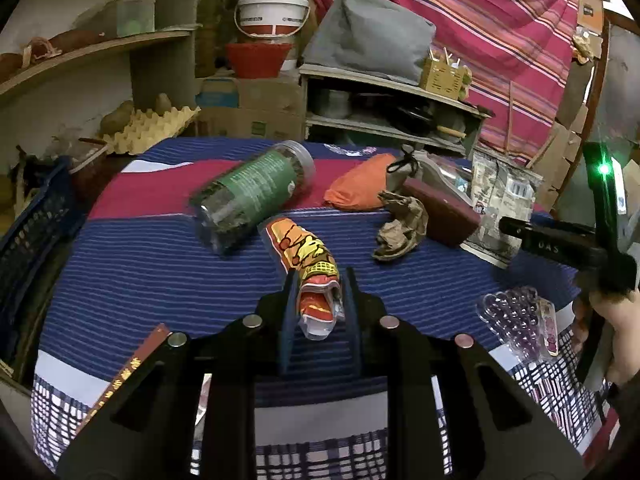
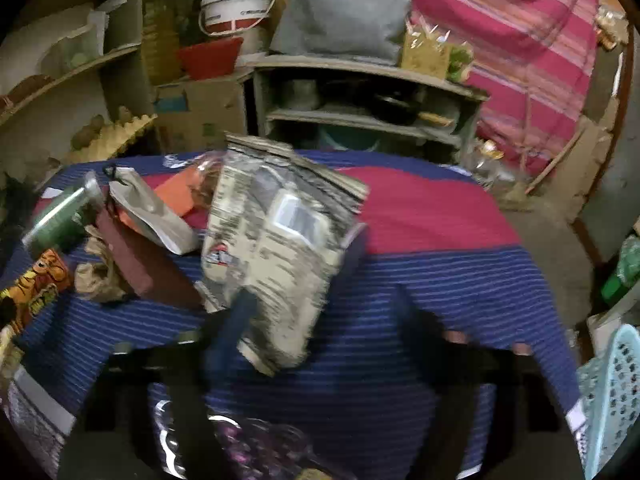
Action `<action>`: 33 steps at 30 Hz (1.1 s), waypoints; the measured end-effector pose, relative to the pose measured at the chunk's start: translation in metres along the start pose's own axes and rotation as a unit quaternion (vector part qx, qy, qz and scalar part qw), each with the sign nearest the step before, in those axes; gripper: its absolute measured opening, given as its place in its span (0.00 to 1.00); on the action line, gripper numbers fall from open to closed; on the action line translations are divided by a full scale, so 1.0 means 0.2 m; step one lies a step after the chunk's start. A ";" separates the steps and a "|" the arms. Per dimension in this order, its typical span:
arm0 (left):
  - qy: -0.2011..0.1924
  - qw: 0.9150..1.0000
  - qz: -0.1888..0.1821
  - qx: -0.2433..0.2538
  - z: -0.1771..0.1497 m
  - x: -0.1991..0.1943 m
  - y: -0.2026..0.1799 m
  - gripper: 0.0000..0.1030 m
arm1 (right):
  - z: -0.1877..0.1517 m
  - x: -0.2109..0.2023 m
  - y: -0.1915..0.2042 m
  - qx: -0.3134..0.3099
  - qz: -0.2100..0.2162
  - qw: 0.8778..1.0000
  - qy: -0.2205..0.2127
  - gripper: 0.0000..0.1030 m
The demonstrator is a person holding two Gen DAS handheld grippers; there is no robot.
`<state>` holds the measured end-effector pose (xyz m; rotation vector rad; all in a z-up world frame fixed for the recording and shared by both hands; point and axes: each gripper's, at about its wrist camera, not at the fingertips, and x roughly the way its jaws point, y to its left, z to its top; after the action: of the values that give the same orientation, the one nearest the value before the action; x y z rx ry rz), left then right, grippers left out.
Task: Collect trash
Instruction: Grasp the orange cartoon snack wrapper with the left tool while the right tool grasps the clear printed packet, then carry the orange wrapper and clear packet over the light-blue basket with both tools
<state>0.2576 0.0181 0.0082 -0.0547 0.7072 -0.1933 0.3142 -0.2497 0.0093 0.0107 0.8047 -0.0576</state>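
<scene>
Cluttered storeroom; shelves, boxes and a striped pink curtain crowded the far side of a table under a blue-and-red striped cloth [image 1: 152, 264].

Left edge: dark blue crate [image 1: 28, 236] hard against the table, little room there. A red-brown slat [image 1: 132, 364] lay at the near left corner. Broad stretch of bare blue cloth sat between crate and centre.

Centre: clear jar with green label [image 1: 256, 196] lay on its side. Just beside it, the orange snack wrapper [image 1: 310, 268] lay with its near end between the fingers of the left gripper [image 1: 320, 300]; jaws were clamped on it.

Right of centre: crumpled brown paper [image 1: 400, 226], maroon box [image 1: 444, 210], orange cloth [image 1: 360, 186] bunched close together.

Right: right gripper [image 2: 288, 304] was clenched on a printed grey packet [image 2: 276, 248], lifted off the cloth; view blurred. Bare cloth ran to the right edge. Pale blue perforated basket [image 2: 612, 392] stood past the near right corner. Purple bead pack [image 1: 516, 320] lay near the front edge.
</scene>
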 end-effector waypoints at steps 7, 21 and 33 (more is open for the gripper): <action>-0.009 1.000 0.001 -0.002 0.02 -0.07 -0.04 0.20 | -0.05 -0.08 -0.06 0.012 0.039 0.999 -0.006 0.06; -0.028 0.999 -0.018 0.020 0.02 -0.22 -0.33 0.16 | -0.22 -0.46 -0.53 0.057 0.025 0.997 -0.052 0.04; -0.050 0.995 -0.055 0.062 0.05 -0.35 -0.77 0.16 | -0.39 -0.75 -0.97 0.096 -0.012 0.992 -0.078 0.04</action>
<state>0.1881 -0.1203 0.0788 0.0145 0.5910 -0.3370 0.1436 -0.4345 0.0654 0.1763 0.6412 -0.1566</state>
